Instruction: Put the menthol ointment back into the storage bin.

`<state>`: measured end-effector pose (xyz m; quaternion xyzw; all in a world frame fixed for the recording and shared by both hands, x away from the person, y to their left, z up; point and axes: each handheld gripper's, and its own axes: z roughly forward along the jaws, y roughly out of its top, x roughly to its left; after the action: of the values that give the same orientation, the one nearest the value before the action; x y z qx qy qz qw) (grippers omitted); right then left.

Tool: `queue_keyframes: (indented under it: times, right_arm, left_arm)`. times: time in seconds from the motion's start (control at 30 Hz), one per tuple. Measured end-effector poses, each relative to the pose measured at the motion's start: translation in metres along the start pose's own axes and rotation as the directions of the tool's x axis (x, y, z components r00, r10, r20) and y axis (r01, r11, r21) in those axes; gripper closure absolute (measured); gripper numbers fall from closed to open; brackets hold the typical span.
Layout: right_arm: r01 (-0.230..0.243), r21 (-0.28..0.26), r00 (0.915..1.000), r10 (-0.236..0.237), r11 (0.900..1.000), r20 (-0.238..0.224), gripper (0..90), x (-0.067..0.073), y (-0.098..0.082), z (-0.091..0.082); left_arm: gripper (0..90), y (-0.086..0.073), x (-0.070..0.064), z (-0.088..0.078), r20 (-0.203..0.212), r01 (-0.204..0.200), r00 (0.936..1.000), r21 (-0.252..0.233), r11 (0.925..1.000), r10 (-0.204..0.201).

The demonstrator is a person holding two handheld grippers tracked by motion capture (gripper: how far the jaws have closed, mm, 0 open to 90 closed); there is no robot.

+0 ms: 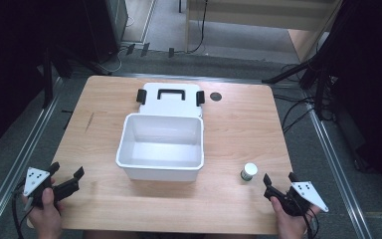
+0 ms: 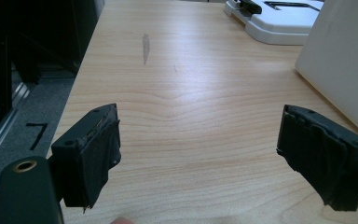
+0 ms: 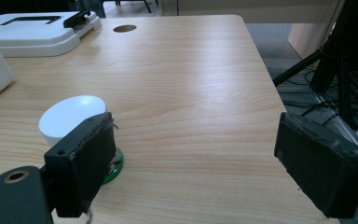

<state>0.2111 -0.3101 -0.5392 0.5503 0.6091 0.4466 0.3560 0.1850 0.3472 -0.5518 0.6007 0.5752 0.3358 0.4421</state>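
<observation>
The small white-capped round container with a green base [image 1: 249, 172] stood upright on the light wooden table [image 1: 238, 119], near the front right edge, to the right of the open white plastic storage box [image 1: 160, 147] and apart from it. Its long axis was vertical. It lay just ahead of and slightly left of the right claw [image 1: 279, 183]; in the right gripper view the container [image 3: 77, 122] appeared just beyond the left jaw, partly behind it, not between the jaws. The right claw [image 3: 193, 158] was spread wide and held nothing. The right hand [image 1: 289, 221] was judged by far the nearer to the container; any grasp would call for a small shift of the claw to the left to bring the container between the jaws.

The left claw [image 1: 68, 180] rested at the front left corner of the table, well apart from the container, with the box between them. Its jaws were also spread and empty, as the left gripper view [image 2: 198, 149] confirmed.

The white box lid with a black handle and black side latches [image 1: 170, 97] lay flat behind the box, touching or nearly touching its rear wall. A dark round hole [image 1: 215, 96] sat in the table just beside the lid.

No label or brand could be read on the container, box or lid. A black mark resembling the numeral "7" [image 2: 37, 134] was visible on the grey floor [image 2: 9, 154] beside the table.
</observation>
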Motion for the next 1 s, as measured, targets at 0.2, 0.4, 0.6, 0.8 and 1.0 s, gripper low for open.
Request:
queue_keyframes:
  times: [0.2,0.4,0.6,0.8,1.0]
  right_arm:
    - [0.049,0.085,0.9984,-0.046,0.995,-0.032,17.0,0.01,0.006,-0.005]
    - [0.112,0.194,0.9923,-0.099,0.975,-0.074,20.4,0.012,0.017,-0.012]
    - [0.233,0.324,0.9721,-0.209,0.917,-0.107,20.6,0.019,0.039,-0.014]
    - [0.309,0.409,0.9507,-0.265,0.859,-0.161,22.1,0.027,0.058,-0.01]
    - [0.456,0.461,0.8895,-0.373,0.761,-0.265,23.3,0.044,0.068,0.002]
  left_arm:
    - [13.8,0.0,0.001,-0.001,0.003,0.004,1.0,-0.004,1.0,-0.004]
    - [13.8,0.0,0.002,-0.001,0.006,0.018,0.9998,-0.005,0.9998,-0.018]
    - [13.8,0.0,0.002,0.0,0.004,0.015,0.9999,0.001,0.9999,-0.015]
    - [13.8,0.0,0.003,-0.001,0.012,0.029,0.9995,0.001,0.9996,-0.029]
    - [13.8,0.0,0.004,-0.001,0.017,0.037,0.9992,-0.004,0.9993,-0.037]
